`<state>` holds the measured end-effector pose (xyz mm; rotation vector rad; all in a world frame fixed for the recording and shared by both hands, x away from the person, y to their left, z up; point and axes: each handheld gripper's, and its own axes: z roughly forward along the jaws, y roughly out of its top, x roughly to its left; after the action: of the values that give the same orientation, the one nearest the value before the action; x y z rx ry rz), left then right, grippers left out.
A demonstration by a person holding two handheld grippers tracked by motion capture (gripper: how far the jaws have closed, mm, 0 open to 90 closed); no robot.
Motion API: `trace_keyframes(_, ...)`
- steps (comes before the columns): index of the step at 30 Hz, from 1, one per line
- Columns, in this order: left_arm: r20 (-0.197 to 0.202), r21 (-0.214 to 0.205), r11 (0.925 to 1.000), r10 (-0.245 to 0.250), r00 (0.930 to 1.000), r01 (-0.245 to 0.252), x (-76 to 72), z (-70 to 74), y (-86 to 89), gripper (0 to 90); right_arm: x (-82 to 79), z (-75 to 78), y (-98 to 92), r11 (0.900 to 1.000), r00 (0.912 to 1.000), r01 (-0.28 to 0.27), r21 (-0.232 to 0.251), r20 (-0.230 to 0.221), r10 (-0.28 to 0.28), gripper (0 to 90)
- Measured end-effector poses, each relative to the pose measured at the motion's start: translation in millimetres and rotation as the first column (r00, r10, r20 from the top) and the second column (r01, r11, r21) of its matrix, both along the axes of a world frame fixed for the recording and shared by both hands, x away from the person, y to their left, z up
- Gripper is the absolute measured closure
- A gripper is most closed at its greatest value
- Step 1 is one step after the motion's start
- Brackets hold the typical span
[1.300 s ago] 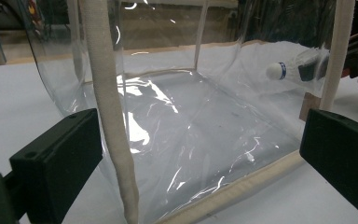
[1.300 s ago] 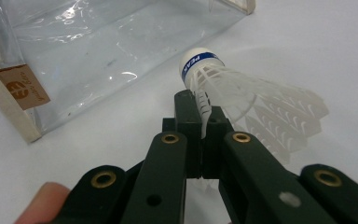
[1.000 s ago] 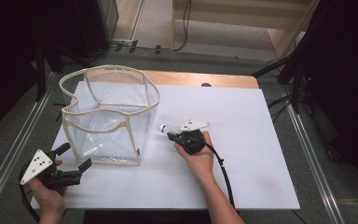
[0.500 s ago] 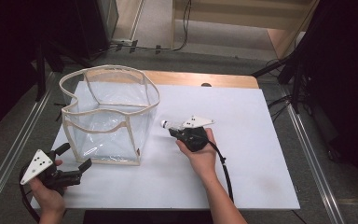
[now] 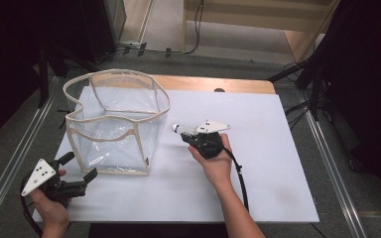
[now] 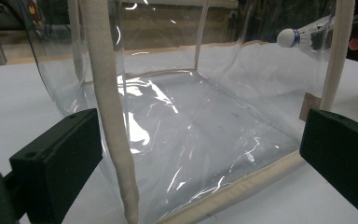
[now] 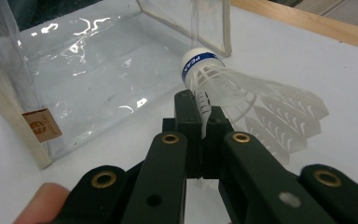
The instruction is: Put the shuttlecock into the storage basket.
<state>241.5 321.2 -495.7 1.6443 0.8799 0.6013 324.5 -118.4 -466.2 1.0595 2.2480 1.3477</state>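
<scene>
1. Two hand-held grippers are at work over the white bench (image 5: 278,163), one in each of the person's hands.
2. Right gripper (image 7: 199,114): its black fingers are pressed together, pinching the feather skirt of a white shuttlecock with a blue band round its rounded cork head (image 7: 214,77).
3. That shuttlecock juts forward beyond the fingertips, cork head leading and tilted up, feathers trailing to the right in the right gripper view.
4. From the high view, the right gripper (image 5: 191,136) holds the shuttlecock (image 5: 178,128) clear of the bench, just beside the right-hand wall of a clear plastic box-shaped bag with cream fabric edging (image 5: 114,129).
5. Ahead and left of the right fingers, the bag's transparent wall and a small brown label at its lower corner (image 7: 40,124) are close by.
6. Left gripper (image 5: 74,173): its fingers (image 6: 58,158) are spread wide and grip nothing.
7. Between those spread fingers stands the near corner of the bag (image 6: 191,140), one cream seam rising just inside the left-hand finger; whether the seam touches that finger cannot be told.
8. Through the bag's far wall, up and right of the left fingers, the shuttlecock's cork head (image 6: 289,37) is visible.
9. The bag stands upright on the bench, mouth open at the top, its rim wavy.
</scene>
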Motion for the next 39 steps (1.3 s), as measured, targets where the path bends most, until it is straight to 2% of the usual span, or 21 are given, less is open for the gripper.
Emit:
trace_keyframes(7,0.000,0.001,1.0000,0.000,1.0000,0.000,0.1,-0.1,-0.3,0.0,-0.6,9.7,-1.2,1.0000,0.9999,-0.004,-0.004,0.016,0.004,87.6)
trace_keyframes(15,0.000,0.002,1.0000,0.002,1.0000,-0.002,-0.2,-0.1,-0.4,0.0,-1.7,20.2,-7.9,0.9999,0.9993,0.015,0.008,0.035,-0.015,87.6)
trace_keyframes(39,-0.001,0.006,1.0000,0.002,1.0000,-0.002,-0.4,-0.1,-0.8,0.0,-2.9,38.8,-14.0,0.9996,0.9964,0.027,0.009,0.080,-0.028,87.6)
